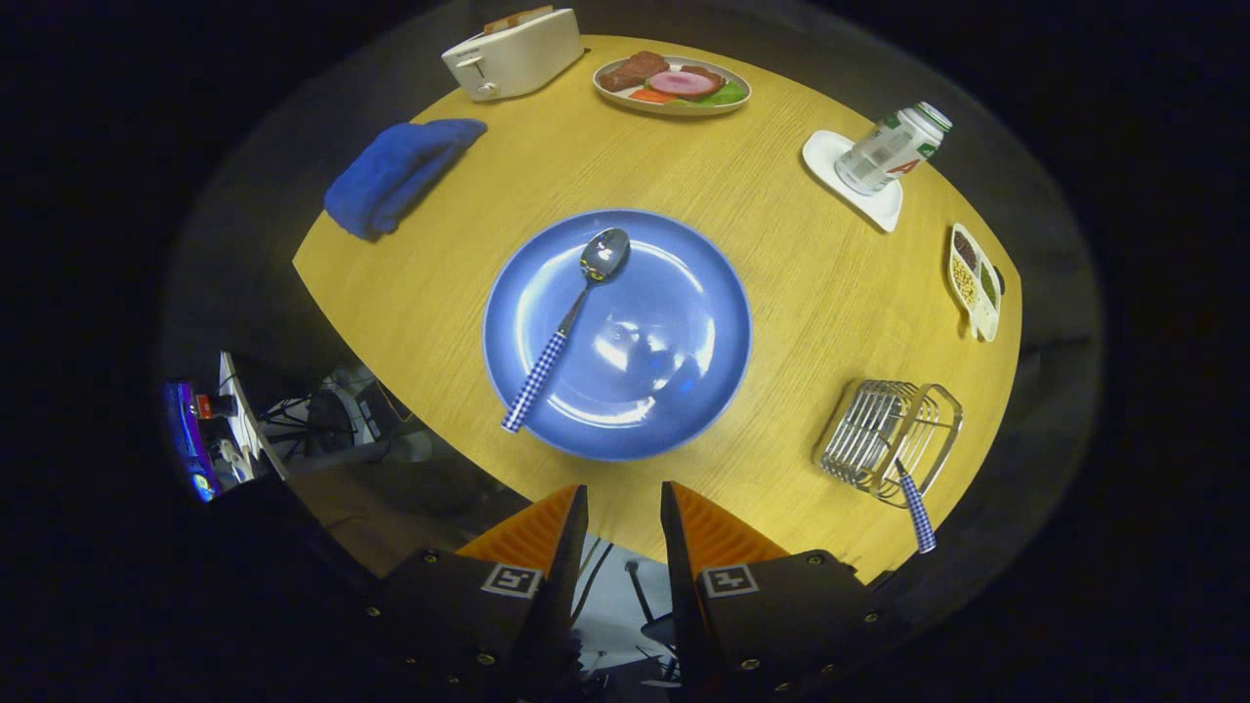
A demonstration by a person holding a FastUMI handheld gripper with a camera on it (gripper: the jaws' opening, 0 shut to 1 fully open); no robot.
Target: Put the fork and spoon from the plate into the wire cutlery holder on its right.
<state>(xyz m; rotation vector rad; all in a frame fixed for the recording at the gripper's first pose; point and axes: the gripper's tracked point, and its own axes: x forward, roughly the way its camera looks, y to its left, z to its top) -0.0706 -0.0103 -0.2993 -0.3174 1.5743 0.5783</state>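
While the gripper (625, 508) hangs over the near edge of the table (781, 293) at the bottom centre of the frame, its fingers stand a narrow gap apart with nothing between them, so it's carrying nothing right now. Just ahead of them, mid-frame, sits the blue plate (684, 410), and the spoon (566, 327) lies on its left half, bowl pointing away toward the upper part of the frame, checked handle running back toward the lower left with its end poking over the plate's rim. Over at the lower right, the wire cutlery holder (884, 439) already has a checked handle sticking out of it, which I'm guessing is the fork (918, 513), so half the job looks done. The spoon looks light and stiff, but my bet is the shiny metal neck is slippery and the glazed plate will let it skid, so I'd grab the checked handle near its overhanging end, where a finger can get under it. Farther back: a blue cloth (400, 171) upper left, a toaster (513, 54) behind it, a dish of food (674, 83) top centre, a can (894, 146) on a white coaster (830, 161) upper right, and a small divided dish (975, 283) at the right.
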